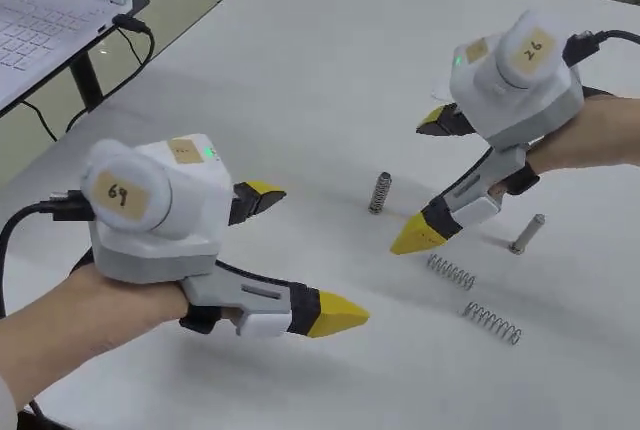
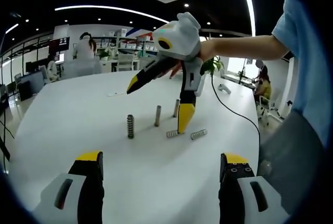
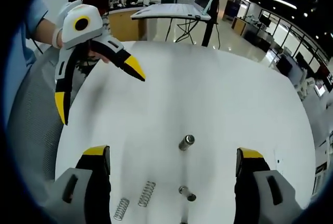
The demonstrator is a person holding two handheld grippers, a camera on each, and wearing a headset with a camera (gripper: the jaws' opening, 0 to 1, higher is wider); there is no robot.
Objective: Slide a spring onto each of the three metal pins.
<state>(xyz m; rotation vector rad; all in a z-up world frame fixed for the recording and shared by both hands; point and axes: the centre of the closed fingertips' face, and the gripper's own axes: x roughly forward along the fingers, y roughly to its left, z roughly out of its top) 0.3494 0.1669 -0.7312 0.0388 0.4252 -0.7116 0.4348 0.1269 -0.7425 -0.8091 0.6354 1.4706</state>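
Head view: the left gripper [image 1: 305,250] and right gripper [image 1: 425,182] hover over the white worktop [image 1: 330,70], both released, jaws wide apart, holding nothing. One spring [image 1: 379,198] sits on a pin [image 1: 385,178] between them. A bare pin [image 1: 527,234] stands near the right gripper, and two loose springs [image 1: 451,272] lie flat beside it.

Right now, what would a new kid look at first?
The big white grippers with yellow tips: the left gripper low on the left, the right gripper up on the right, both open. Near the right one stands a pin wearing a spring, and two loose springs lie on the white table.
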